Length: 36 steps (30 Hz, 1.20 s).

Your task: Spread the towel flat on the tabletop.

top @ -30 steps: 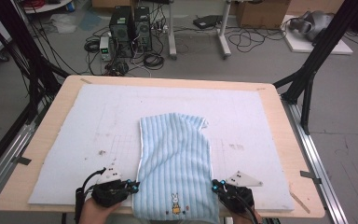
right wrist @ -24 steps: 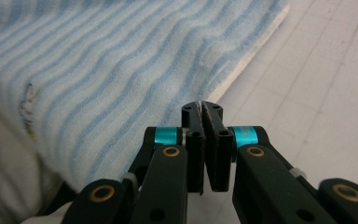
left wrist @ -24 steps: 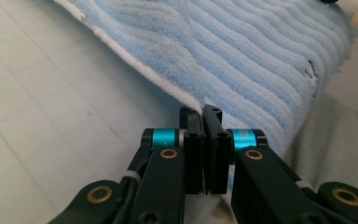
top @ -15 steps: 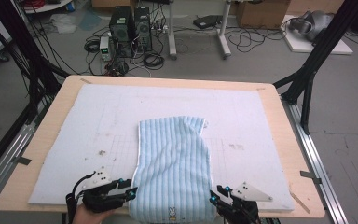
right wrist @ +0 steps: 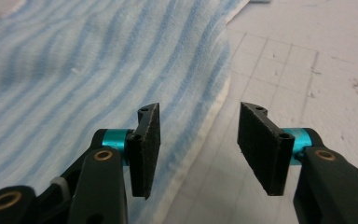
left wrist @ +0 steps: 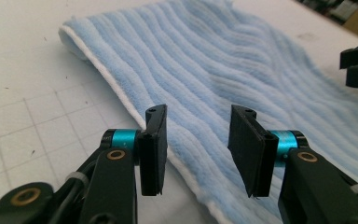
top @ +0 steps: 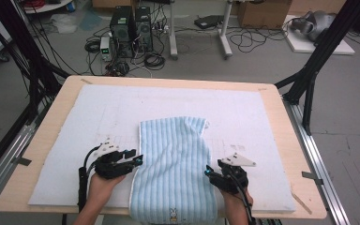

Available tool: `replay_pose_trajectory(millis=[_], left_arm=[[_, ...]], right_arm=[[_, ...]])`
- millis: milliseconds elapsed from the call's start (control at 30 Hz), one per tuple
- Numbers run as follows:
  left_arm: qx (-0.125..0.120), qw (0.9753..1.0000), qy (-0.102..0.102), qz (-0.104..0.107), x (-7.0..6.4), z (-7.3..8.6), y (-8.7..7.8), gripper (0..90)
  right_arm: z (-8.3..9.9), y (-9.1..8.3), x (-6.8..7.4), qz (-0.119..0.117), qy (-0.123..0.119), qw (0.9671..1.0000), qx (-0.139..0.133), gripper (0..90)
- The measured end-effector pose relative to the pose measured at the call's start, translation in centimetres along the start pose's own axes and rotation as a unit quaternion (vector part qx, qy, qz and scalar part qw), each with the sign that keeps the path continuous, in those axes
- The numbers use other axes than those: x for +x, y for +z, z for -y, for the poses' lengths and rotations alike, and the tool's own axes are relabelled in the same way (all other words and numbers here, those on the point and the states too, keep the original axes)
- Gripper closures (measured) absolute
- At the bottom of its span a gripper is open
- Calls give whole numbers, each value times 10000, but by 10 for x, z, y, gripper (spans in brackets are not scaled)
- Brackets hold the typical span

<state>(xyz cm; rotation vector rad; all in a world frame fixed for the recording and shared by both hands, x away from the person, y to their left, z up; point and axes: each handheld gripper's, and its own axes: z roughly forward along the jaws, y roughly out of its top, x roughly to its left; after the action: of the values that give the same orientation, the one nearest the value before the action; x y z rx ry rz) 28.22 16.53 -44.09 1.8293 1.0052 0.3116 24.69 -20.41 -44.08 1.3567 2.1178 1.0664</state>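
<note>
- Hanging over the near edge of the worktop [top: 281,101], the blue striped towel [top: 176,171] shows a small rabbit motif at its near hem in the high view.
- Left hand [top: 101,187] and right hand [top: 232,204] enter from the bottom of the high view, one either side of the towel.
- Left gripper [top: 138,161]: jaws spread, nothing between them. In the left gripper view it [left wrist: 197,144] sits just above the towel's [left wrist: 242,74] white-trimmed left edge, which runs between the jaws.
- Right gripper [top: 208,171]: jaws spread, nothing held. In the right gripper view it [right wrist: 198,140] straddles the towel's [right wrist: 98,70] right edge; one jaw is over the stripes, the other over the gridded mat [right wrist: 289,60].
- Contact between either gripper and the cloth: cannot tell.
- Towel lies lengthwise on the white mat [top: 98,108], roughly centred left to right, in the near half; the far right corner is slightly turned.
- Mat covers most of the wooden worktop and carries faint grid lines and dark specks.
- Beyond the worktop: floor with computer towers [top: 131,23], tangled cables, cardboard boxes.
</note>
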Motion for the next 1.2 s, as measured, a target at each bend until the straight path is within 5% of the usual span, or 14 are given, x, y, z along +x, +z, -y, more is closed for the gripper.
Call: replay_pose_trajectory(millis=[167, 233, 300, 400, 833, 1033, 1200], left_arm=[[519, 9986, 132, -12, -9, 1, 21, 582], [621, 9968, 434, -246, -16, 3, 24, 624], [619, 9952, 613, -435, -20, 4, 24, 715], [655, 9951, 687, -285, -23, 6, 21, 865], [668, 9958, 467, 409, -32, 26, -10, 871], [721, 9926, 652, 722, -44, 39, -25, 875], [556, 9930, 678, 787, -48, 36, -34, 831]], right_arm=[[-3, 17, 1, 119, -111, 9995, 262, 517], [-2, 17, 1, 178, -74, 9995, 234, 552], [-1, 16, 2, 102, -163, 9996, 230, 677], [0, 14, 11, -4, -619, 9978, 247, 864], [32, -27, 9, -274, -511, 9983, 36, 858], [45, -46, 12, -397, -478, 9980, 77, 858], [51, -59, 12, -495, -346, 9981, -121, 764]])
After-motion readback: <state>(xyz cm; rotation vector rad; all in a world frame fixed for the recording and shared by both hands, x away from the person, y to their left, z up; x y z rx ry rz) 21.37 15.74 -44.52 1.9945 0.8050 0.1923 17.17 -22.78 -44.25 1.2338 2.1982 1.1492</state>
